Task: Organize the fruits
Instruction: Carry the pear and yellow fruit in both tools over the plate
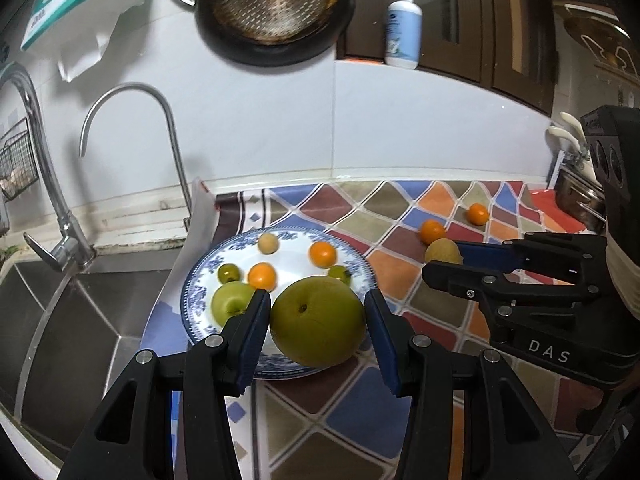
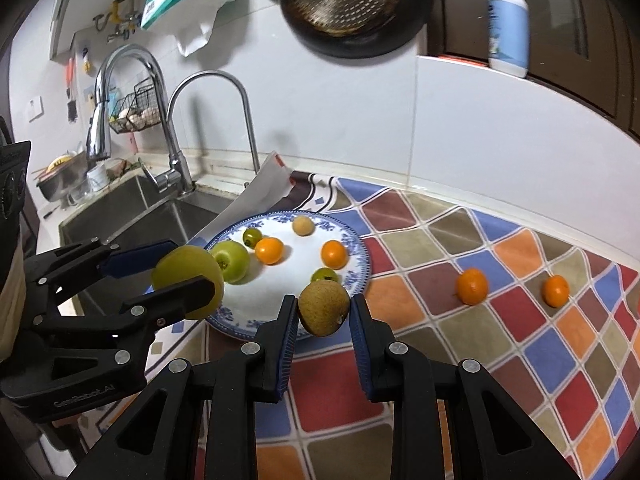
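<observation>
While the left gripper [image 1: 318,328] clamps a green pear [image 1: 318,320] over the plate's [image 1: 192,300] near rim, the right gripper [image 2: 323,312] pinches a kiwi [image 2: 324,307] at that rim, with open patterned mat [image 2: 460,360] rightward.

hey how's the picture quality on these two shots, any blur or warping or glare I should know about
Left wrist view: strong fisheye bending of the counter edge, dark corners, slight motion blur on the small oranges on the plate; the large green fruit in the left tongs is fairly sharp. Right wrist view: same warping, soap bottle smeared, glare on the faucet; the kiwi in the right tongs stays clear.
</observation>
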The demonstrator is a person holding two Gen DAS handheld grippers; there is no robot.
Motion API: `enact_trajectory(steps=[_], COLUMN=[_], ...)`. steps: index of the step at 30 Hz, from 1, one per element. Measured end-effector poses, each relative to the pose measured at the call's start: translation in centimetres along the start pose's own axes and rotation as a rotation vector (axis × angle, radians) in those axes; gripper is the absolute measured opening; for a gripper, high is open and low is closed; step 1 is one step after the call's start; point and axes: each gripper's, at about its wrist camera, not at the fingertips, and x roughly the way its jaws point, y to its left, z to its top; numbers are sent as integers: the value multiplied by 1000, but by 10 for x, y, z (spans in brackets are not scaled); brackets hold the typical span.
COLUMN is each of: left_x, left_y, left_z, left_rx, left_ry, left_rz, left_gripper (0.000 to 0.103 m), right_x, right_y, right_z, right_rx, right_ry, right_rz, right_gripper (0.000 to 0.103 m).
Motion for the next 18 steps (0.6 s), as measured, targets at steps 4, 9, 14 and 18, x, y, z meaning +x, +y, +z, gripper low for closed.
enact_trajectory(steps=[4,9,14,18], left_x=[10,26,40,49], left_y=[10,18,23,25], left_z=[-1,-2,-5,-7], left_rx=[-8,-13,-12,-11], left_ry=[16,34,57,72], left_rz=[-3,-2,2,6], left_gripper=[48,48,48,48], right_x=[16,37,60,76], right_y=[7,11,10,9], right_z=[4,6,6,6], right_rx=[-14,-19,-20,-20], right_ry=[18,49,90,117], right_rz=[13,34,55,75], right_gripper=[27,27,27,27])
